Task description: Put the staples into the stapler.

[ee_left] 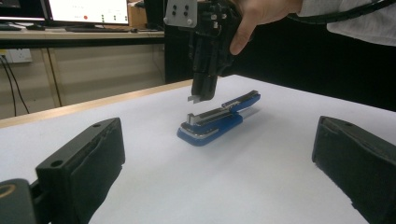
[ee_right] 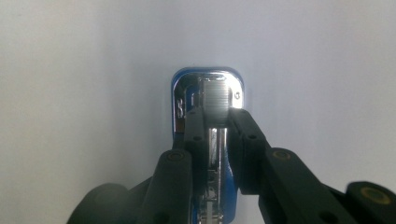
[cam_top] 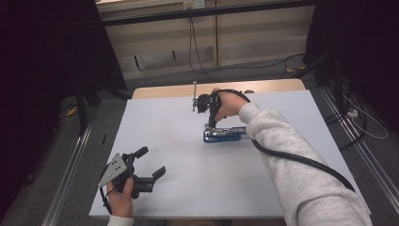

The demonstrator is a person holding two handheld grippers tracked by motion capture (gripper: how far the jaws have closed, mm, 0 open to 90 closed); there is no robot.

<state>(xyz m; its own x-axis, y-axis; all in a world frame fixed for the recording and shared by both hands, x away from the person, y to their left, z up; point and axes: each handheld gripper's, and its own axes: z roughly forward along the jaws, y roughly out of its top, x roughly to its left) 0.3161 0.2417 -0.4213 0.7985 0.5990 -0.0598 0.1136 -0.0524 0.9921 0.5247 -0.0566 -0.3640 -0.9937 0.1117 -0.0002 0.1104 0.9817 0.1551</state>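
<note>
A blue stapler with a silver magazine lies on the white table, right of centre. My right gripper points straight down just above its left end. Its jaws stand close together on a small ridged silver piece, which looks like a strip of staples. The left gripper view shows that piece at the right gripper's tips, a short way above the stapler. From the right gripper view, the stapler's front end lies directly below. My left gripper rests near the front left, open wide and holding nothing.
The white table top has a wooden strip along its far edge. Metal rails run along both sides on the floor, with cables at the right. A lit monitor stands on a desk in the background.
</note>
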